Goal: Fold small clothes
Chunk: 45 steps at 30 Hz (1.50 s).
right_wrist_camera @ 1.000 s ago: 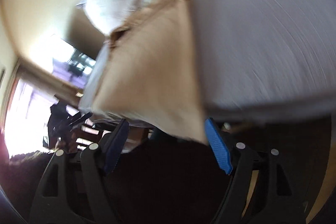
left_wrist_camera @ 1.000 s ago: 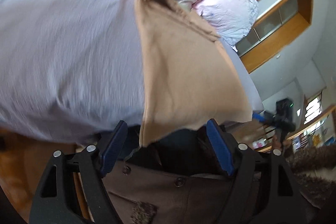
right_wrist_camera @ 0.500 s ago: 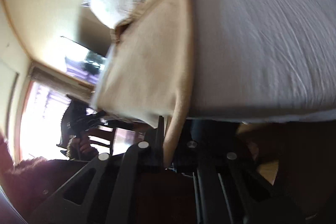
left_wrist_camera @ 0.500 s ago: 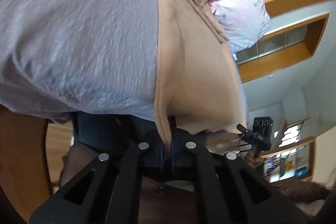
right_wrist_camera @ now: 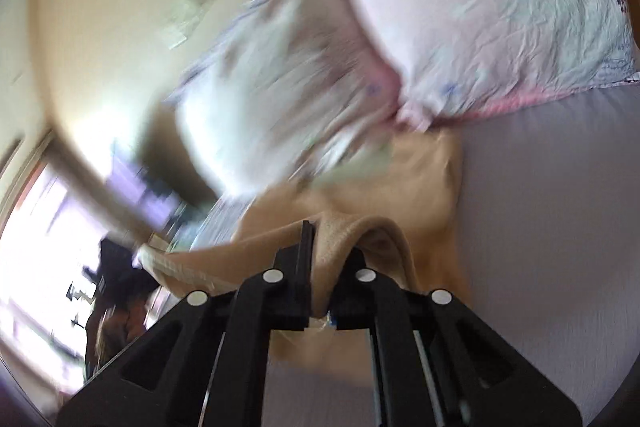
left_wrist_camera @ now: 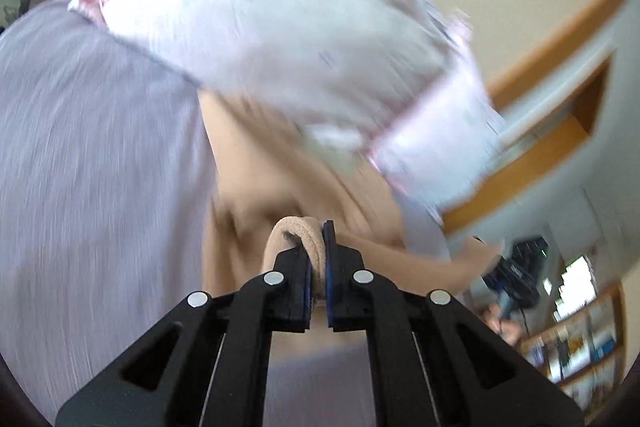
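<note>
**Both corners pinched, the fold not yet laid**

We hold the small tan knit garment (left_wrist_camera: 256,195) at two points, and from what we can see the fold is only begun. Its far part lies on the pale lilac bed sheet (left_wrist_camera: 88,187), up against the white floral-print pillow (left_wrist_camera: 280,27); the near edge is raised in our jaws. We judge that carrying the edge over, laying it flat and smoothing it are all left to do.

Our left gripper (left_wrist_camera: 317,259) has its jaws pressed together on a rolled hem of the garment, which loops out just above the blue pads. Our right gripper (right_wrist_camera: 322,267) likewise pinches a thick bunch of tan cloth, draped over one finger. Both point forward toward the pillow, above the sheet and tilted, the room leaning in each view. Heavy blur hides the garment's outline, so we cannot tell how even the edge is.
</note>
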Tool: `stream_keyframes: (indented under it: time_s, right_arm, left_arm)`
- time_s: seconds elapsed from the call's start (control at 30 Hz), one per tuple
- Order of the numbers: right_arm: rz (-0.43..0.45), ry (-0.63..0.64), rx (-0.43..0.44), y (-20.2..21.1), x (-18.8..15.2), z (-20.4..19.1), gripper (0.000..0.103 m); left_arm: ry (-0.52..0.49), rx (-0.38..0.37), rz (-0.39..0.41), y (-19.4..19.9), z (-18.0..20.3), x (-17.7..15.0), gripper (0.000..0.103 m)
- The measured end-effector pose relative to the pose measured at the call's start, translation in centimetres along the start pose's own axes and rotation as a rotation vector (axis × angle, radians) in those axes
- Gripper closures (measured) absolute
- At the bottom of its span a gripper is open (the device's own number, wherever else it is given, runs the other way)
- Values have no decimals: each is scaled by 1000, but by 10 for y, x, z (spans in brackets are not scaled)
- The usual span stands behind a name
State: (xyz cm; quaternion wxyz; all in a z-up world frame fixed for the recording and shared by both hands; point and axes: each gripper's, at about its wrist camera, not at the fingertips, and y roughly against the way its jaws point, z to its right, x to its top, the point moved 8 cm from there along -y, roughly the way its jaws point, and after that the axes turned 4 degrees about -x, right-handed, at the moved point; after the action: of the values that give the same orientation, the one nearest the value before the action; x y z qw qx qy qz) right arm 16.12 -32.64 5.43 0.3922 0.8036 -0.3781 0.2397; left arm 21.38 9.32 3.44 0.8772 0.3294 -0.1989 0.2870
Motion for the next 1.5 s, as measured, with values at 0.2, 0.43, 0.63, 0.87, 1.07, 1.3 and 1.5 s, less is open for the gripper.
stream_keyframes:
  time_s: [0.2,0.43,0.63,0.87,1.07,1.3,1.5]
  right_arm:
    - [-60,-196,-229,-116,44,81,97]
    - [-69,-401,-196,-159,54,120,70]
    - [-11,-358,-198,-163,71,111,38]
    - [91,-180,-287,-113,62,83,17]
    - [6,-118,-192,-101,26,54,15]
    - [-20,-56,-167,-106,10,22,11]
    - [-18,-73,-151,-94,8,31,10]
  left_arm:
    - [118,157,-25,-91,-69,63,99]
    - [247,79,-62,-124,-95,75,99]
    - [368,-10,118,-97,-102,109,12]
    - [197,50,11,-66,-82,61,13]
    - [191,23,-157,-89,-71,-3,16]
    - [316,-28,-166,-111,-81,-1,65]
    - [387,-84,-133,-97,-72,4,77]
